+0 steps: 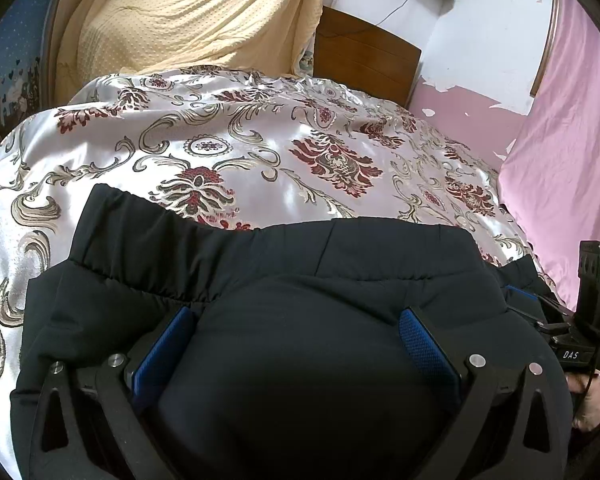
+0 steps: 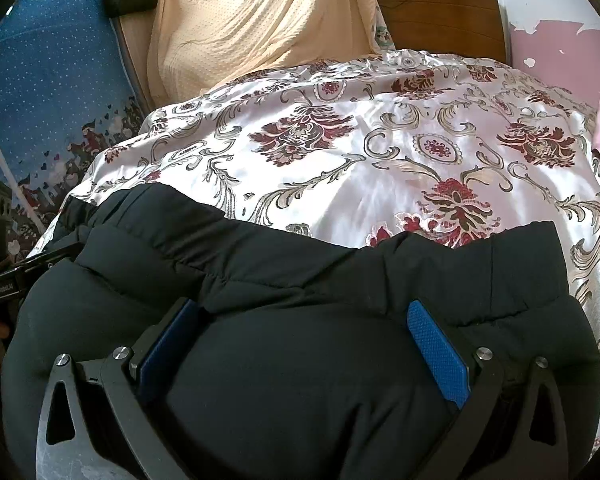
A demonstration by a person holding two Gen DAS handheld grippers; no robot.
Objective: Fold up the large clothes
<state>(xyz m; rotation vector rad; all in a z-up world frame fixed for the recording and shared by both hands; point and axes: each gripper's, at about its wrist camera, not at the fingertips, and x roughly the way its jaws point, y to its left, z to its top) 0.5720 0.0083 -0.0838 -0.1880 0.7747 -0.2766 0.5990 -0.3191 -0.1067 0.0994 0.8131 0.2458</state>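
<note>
Black padded jacket [image 1: 300, 340] bulging between both grippers' spread blue fingers [image 2: 440, 356], on floral bedspread [image 1: 260, 152]

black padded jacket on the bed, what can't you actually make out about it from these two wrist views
- Black padded jacket: near part cut off by the bottom edge in both wrist views; sleeves, collar and front not identifiable.
- Left hand-held gripper: jaws wide around puffed fabric; whether the pads pinch it is unclear.
- Right hand-held gripper: same doubt.
- Floral satin bedspread: the part beneath the jacket is hidden.

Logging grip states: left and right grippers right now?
Left gripper: open, fingers straddling the black padded jacket.
Right gripper: open, straddling the same jacket.
</note>
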